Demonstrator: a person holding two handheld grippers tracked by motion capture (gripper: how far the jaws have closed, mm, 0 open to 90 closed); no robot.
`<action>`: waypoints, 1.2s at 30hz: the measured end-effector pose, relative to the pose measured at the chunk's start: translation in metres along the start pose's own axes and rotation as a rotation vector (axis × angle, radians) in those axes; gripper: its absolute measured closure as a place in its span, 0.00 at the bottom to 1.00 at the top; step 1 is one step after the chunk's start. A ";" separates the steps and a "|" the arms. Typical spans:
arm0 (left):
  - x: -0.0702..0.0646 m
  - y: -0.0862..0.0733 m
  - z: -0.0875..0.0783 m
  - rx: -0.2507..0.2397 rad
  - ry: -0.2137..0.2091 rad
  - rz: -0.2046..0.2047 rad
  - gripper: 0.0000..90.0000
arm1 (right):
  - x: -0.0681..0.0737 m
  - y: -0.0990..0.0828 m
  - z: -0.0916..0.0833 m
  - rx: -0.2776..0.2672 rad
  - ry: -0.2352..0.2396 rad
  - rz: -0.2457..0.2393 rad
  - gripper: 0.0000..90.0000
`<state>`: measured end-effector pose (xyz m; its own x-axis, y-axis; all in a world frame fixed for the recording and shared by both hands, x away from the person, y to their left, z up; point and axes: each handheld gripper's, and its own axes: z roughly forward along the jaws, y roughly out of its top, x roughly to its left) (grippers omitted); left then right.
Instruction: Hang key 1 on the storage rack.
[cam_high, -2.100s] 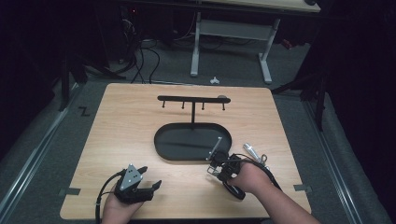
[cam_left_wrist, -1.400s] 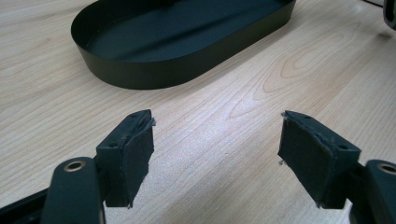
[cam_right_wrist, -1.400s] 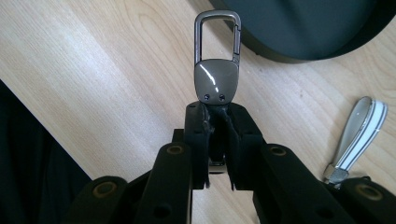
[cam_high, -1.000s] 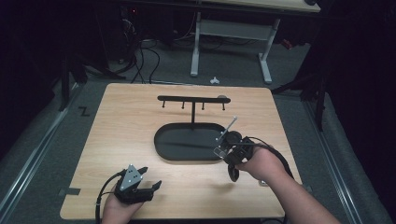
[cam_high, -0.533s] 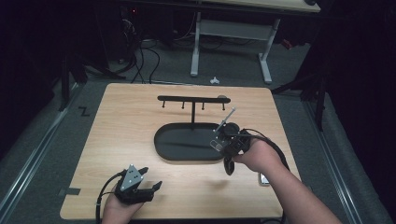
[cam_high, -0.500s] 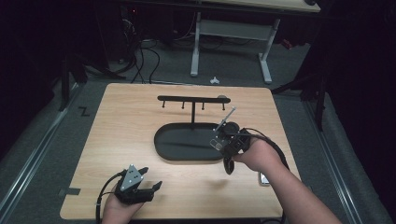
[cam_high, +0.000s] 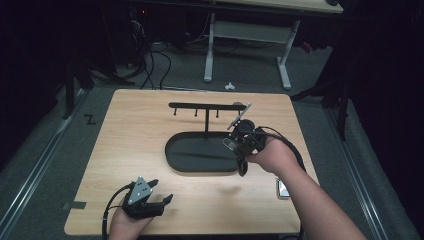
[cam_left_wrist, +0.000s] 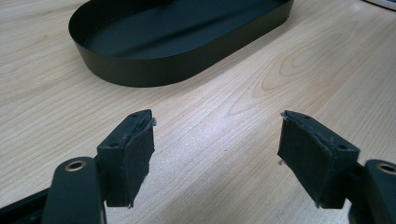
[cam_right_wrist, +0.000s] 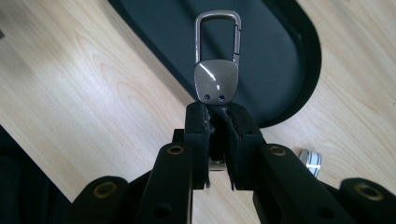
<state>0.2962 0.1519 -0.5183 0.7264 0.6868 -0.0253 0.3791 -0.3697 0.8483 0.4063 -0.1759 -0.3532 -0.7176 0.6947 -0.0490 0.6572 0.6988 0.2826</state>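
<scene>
The carabiner keychain (cam_right_wrist: 217, 70), small, stiff and slick metal, juts up from my right gripper (cam_right_wrist: 218, 116), whose pads clench its flat lower tab over the black tray (cam_right_wrist: 280, 60), while my left gripper (cam_left_wrist: 215, 144) rests spread, holding nothing.

The keyring (cam_right_wrist: 217, 60) is a grey metal piece: a rounded-rectangle carabiner loop with a spring gate on 1 side, joined to a shiny shield-shaped plate with 2 small rivets near its lower edge. Its lower end is pinched between the pads of the right gripper (cam_right_wrist: 217, 122), so it sticks straight out beyond the jaws, loop end farthest away. In the high view it (cam_high: 239, 117) is raised off the table, slanting up toward the right end of the black hook rack (cam_high: 207, 106), above the dark oval tray (cam_high: 172, 157).
</scene>
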 end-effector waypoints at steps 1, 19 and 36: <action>0.000 0.000 0.000 0.001 -0.002 0.000 0.30 | -0.002 0.003 -0.002 -0.004 -0.002 0.010 0.89; 0.001 0.000 -0.001 0.007 -0.003 0.000 0.30 | -0.013 0.027 -0.016 -0.039 -0.018 0.026 0.89; 0.002 -0.001 -0.001 0.008 -0.005 -0.002 0.30 | -0.021 0.049 -0.024 -0.061 -0.035 0.065 0.90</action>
<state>0.2968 0.1540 -0.5188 0.7283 0.6846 -0.0294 0.3850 -0.3733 0.8440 0.4482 -0.1602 -0.3153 -0.6648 0.7445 -0.0617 0.6862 0.6411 0.3437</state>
